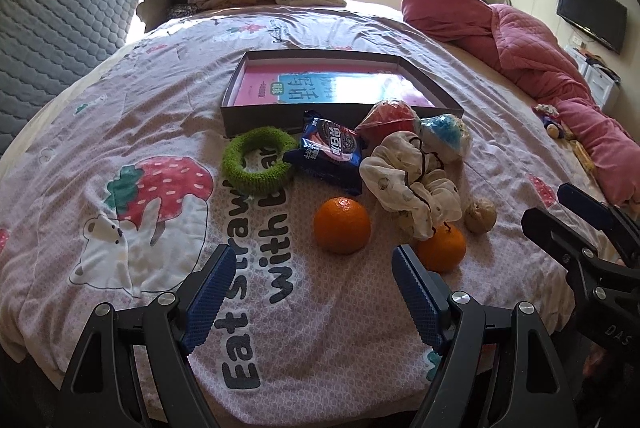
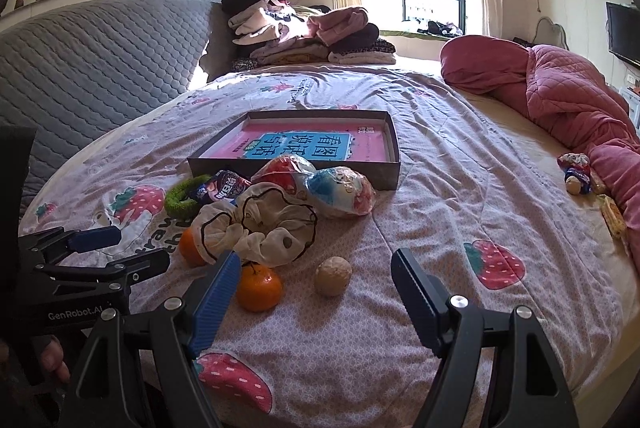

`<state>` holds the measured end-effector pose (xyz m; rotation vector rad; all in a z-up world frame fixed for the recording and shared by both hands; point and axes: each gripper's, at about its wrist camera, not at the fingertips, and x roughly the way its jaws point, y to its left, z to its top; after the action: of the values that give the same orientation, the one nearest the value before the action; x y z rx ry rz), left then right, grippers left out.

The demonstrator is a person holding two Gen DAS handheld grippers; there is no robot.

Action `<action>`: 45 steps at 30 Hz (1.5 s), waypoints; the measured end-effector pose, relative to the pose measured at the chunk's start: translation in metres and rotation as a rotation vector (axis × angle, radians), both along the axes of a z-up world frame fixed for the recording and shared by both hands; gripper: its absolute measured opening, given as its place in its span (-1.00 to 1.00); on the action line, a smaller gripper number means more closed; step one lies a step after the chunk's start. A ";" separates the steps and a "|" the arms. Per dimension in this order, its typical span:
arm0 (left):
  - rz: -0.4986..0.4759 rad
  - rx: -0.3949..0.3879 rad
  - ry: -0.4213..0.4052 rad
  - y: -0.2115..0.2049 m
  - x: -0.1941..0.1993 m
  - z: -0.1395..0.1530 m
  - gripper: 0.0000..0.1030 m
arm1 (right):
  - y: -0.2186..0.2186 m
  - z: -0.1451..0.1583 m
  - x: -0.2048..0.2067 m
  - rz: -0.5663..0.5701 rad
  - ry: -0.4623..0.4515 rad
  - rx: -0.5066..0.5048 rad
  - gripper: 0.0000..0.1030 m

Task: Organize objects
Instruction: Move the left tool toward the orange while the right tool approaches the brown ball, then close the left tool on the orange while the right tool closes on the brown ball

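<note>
left tool [image 1: 314, 292] empty, toy [image 2: 576, 173] right-view only

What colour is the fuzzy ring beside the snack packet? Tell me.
Green. The ring shows best in the left wrist view, lying whole on the bedspread.

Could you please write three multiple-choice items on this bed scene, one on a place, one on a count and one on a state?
1. Where is the green ring?
A. inside the box
B. on the bedspread, in front of the box
C. on the pile of clothes

2. How many oranges are on the bed?
A. one
B. two
C. four

3. How is the left gripper?
A. open, holding nothing
B. shut on an orange
C. shut on the ring

Answers:
1 B, the ring lies outside the box's near wall.
2 B, one orange lies bare and another orange at the cloth's edge.
3 A, its fingers stand apart over bare bedspread.
</note>
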<state>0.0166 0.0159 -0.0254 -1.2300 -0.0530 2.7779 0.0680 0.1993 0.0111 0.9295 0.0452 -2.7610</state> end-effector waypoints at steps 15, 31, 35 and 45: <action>-0.010 0.002 -0.039 0.003 -0.015 -0.021 0.57 | 0.007 -0.030 -0.021 -0.031 -0.085 0.044 0.38; -0.015 0.015 -0.030 0.006 -0.036 -0.037 0.57 | 0.008 -0.050 -0.042 -0.024 -0.102 0.060 0.24; -0.013 0.005 -0.019 0.008 -0.040 -0.040 0.57 | 0.006 -0.053 -0.047 -0.015 -0.102 0.062 0.19; -0.031 0.006 -0.018 0.011 -0.050 -0.045 0.26 | 0.000 -0.063 -0.056 0.015 -0.105 0.073 -0.13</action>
<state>-0.0335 0.0264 -0.0702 -1.2433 -0.0428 2.7392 0.0123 0.1998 -0.0520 1.0873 0.1349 -2.7083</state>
